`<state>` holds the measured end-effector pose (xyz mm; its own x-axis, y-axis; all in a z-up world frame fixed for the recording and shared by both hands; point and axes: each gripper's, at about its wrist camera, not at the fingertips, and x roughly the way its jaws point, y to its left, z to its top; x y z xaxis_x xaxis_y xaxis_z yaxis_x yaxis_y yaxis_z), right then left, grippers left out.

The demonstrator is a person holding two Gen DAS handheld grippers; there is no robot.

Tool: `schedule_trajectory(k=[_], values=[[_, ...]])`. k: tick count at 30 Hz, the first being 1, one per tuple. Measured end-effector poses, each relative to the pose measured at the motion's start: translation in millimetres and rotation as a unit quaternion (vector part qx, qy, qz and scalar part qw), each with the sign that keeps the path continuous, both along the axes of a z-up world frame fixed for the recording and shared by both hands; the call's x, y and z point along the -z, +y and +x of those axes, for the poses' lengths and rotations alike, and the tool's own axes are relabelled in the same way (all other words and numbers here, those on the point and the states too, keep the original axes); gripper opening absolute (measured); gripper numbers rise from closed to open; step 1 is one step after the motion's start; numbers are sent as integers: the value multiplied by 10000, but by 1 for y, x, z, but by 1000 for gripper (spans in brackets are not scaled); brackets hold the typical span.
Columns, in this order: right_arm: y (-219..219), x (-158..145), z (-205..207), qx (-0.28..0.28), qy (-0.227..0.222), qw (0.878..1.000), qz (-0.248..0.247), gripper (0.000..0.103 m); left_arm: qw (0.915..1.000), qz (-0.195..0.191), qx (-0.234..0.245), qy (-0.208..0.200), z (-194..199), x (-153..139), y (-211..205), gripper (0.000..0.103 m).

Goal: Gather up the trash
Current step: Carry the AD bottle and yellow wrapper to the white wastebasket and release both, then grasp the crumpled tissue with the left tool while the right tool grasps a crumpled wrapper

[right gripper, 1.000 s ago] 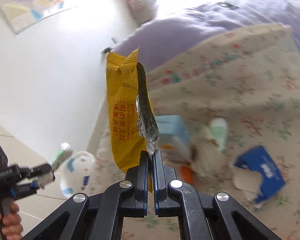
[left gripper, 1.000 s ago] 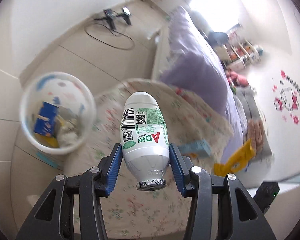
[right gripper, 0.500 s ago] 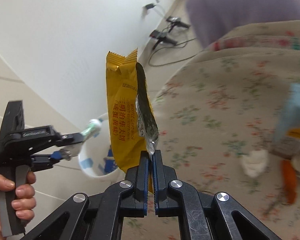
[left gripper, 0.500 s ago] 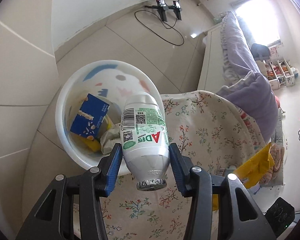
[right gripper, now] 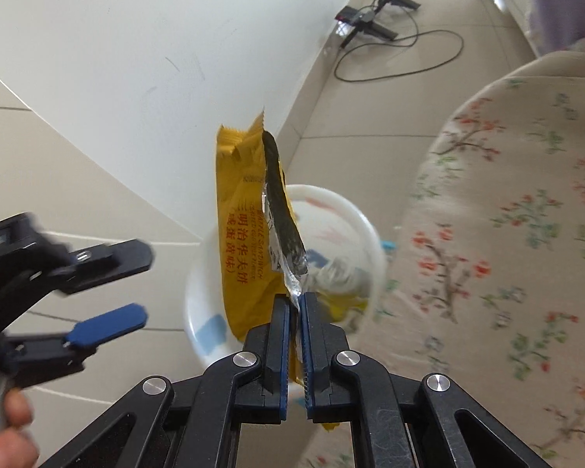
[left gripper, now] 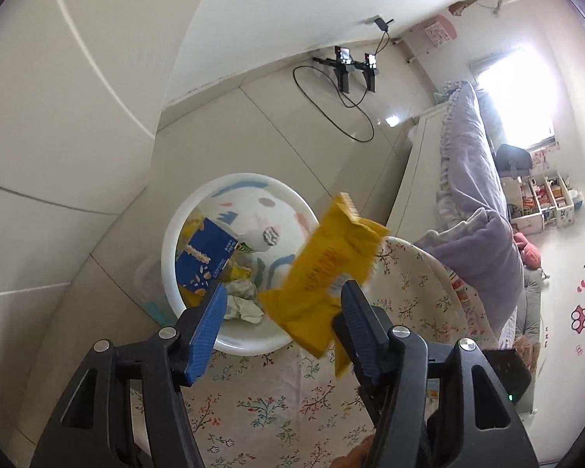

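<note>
Over by the edge of the bed, the left gripper (left gripper: 280, 304) is hanging above the white trash bin (left gripper: 167, 249) on the tiled floor (left gripper: 273, 124), its blue pads (left gripper: 208, 321) spreading further apart with nothing pressed between them. Inside the bin a white bottle (left gripper: 263, 236) is lying with its silvery end showing, next to a blue snack box (left gripper: 204, 257) and some crumpled tissue (left gripper: 243, 306).

The right gripper (right gripper: 295, 304) is coming in from the side with a yellow waffle-sandwich wrapper (right gripper: 245, 234) standing up from its jaws. Those jaws are just beginning to part; the torn foil edge of the wrapper (right gripper: 282, 230) is sitting in the narrow slit between the pads, and I cannot tell whether they are pressing on it. Seen from the left wrist, the wrapper (left gripper: 323, 277) is hanging over the near rim of the bin, in front of the left gripper's right finger.

The bin is standing just beside the floral quilt (right gripper: 507, 234), which is draping over the bed's side. A black cable (left gripper: 343, 105) is trailing across the floor near the wall.
</note>
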<state>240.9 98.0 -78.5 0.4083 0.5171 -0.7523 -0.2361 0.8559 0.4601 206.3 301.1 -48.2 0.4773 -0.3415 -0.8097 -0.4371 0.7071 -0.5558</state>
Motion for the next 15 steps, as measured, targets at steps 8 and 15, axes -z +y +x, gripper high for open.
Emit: schedule_trajectory(k=[8, 15], values=[[7, 1, 8, 162, 182, 9996, 167, 63, 9998, 78, 150, -94, -2, -9, -5, 64], [-49, -31, -15, 431, -47, 9990, 107, 63, 9966, 346, 657, -347, -5, -27, -46, 64]])
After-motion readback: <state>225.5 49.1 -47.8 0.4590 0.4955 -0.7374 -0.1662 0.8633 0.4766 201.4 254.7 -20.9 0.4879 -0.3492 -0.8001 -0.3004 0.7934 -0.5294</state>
